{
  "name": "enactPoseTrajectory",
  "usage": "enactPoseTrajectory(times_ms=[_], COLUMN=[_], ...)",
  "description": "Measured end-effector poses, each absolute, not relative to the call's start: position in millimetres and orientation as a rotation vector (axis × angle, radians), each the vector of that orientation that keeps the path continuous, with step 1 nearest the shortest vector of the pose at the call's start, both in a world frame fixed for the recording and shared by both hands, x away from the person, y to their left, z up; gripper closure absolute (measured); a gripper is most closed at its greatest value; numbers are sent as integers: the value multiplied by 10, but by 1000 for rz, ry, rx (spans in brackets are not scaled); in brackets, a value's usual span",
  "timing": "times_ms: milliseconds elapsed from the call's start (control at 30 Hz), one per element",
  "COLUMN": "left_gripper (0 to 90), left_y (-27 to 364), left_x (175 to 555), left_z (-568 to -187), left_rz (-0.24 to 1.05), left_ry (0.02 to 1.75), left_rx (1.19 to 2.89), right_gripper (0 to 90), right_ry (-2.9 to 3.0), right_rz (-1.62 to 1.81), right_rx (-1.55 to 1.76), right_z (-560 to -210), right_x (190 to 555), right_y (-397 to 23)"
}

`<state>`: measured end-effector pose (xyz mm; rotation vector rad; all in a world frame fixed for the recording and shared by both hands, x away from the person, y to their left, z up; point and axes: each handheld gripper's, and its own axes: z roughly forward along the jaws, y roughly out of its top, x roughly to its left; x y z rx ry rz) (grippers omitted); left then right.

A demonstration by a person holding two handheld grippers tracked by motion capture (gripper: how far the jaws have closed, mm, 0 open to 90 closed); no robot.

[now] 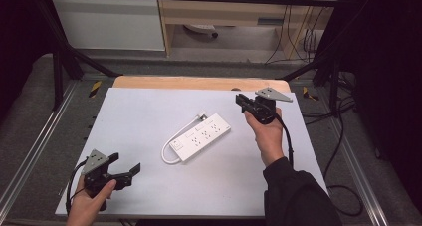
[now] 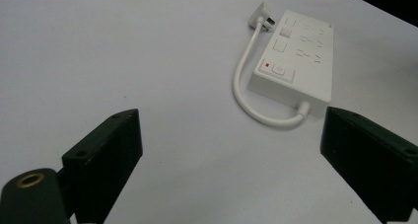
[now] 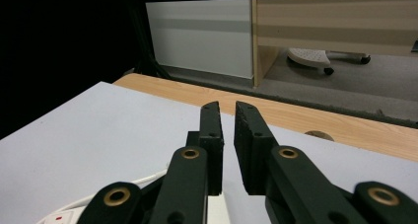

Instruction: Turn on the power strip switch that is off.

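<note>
A white power strip lies flat near the middle of the white table sheet. Its short white cable loops round to a plug at the strip's far end. My left gripper is low at the near left corner, open wide and empty. In the left gripper view the strip lies ahead between the spread jaws of that gripper, well apart from them. My right gripper hovers beyond the strip's far right end. In the right gripper view, this gripper is shut to a thin slit, holding nothing.
A wooden table edge borders the sheet at the back. A black metal frame surrounds the table. Beyond it stand a wooden cabinet and a chair base. Cables trail on the floor at the right.
</note>
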<state>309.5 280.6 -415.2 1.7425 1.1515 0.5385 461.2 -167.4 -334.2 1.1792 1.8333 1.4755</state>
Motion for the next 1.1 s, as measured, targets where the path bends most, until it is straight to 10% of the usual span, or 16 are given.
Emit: enactPoseTrajectory(times_ms=[1100], left_gripper=[69], left_y=[2829], left_x=[3100], left_z=[-4159], left_rz=[542], left_ry=[1170], left_rx=[1735], right_gripper=[900], right_ry=[1986], right_rz=[1426], right_rx=[1116], right_z=[-3690], right_x=[4739], right_y=[-1256])
